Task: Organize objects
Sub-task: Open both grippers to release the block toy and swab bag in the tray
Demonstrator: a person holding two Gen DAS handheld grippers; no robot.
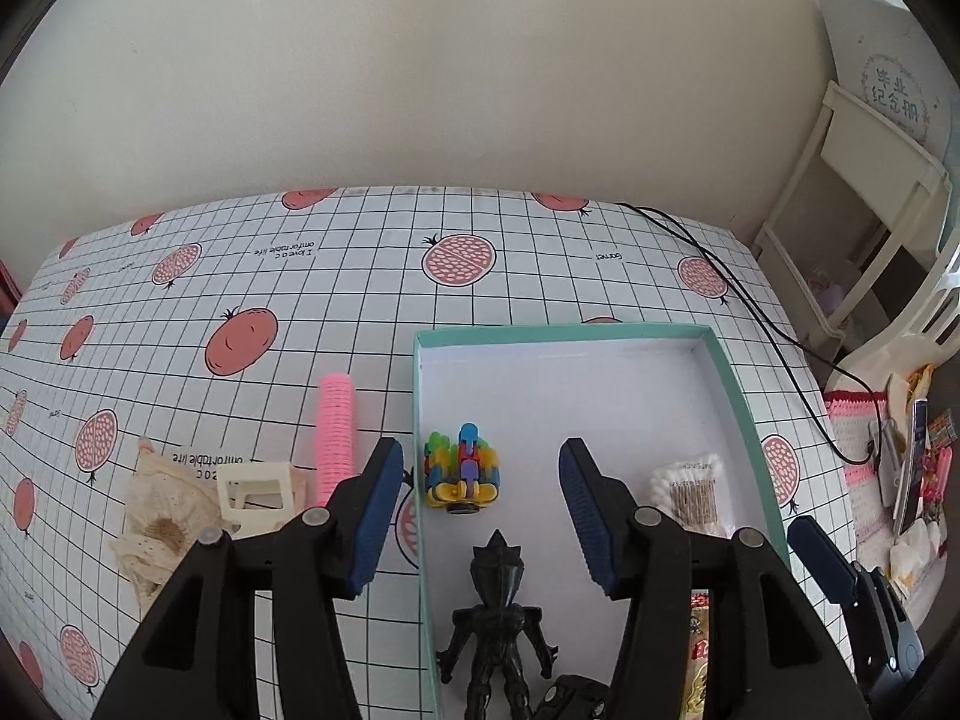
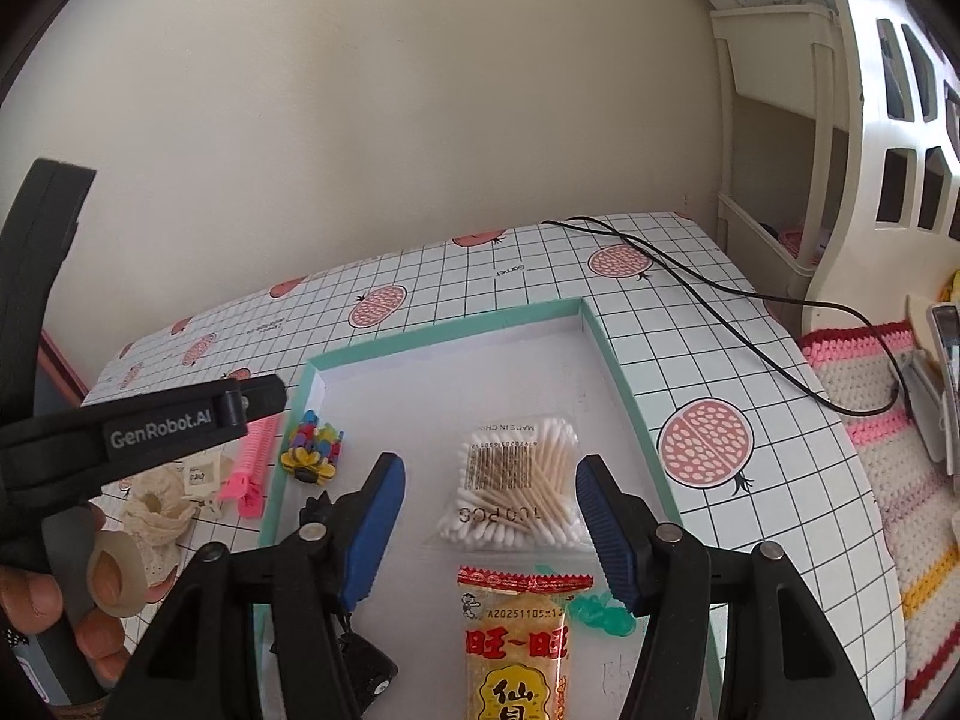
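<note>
The box (image 1: 744, 414), a shallow tray with a green rim, lies on the bench (image 1: 240, 276) and is the place where the things are collected. Inside the box are a colourful block toy (image 1: 461, 471), a black figure (image 1: 498, 612), a bag of cotton swabs (image 2: 516, 480), a snack packet (image 2: 516, 648) and a small green piece (image 2: 600, 609). I think they are placed there because the box keeps loose things together.

Left of the box, on the bench, a pink clip (image 1: 336, 432), a cream clip (image 1: 258, 489) and a lace scrunchie (image 1: 159, 534) are not yet sorted.

The left tongs (image 1: 480, 510) stand wide and empty above the box's left wall. The right tongs (image 2: 489, 522) are wide and empty above the swabs.

A dark toy car (image 2: 372, 669) beside the figure is cut off by the picture edge.
</note>
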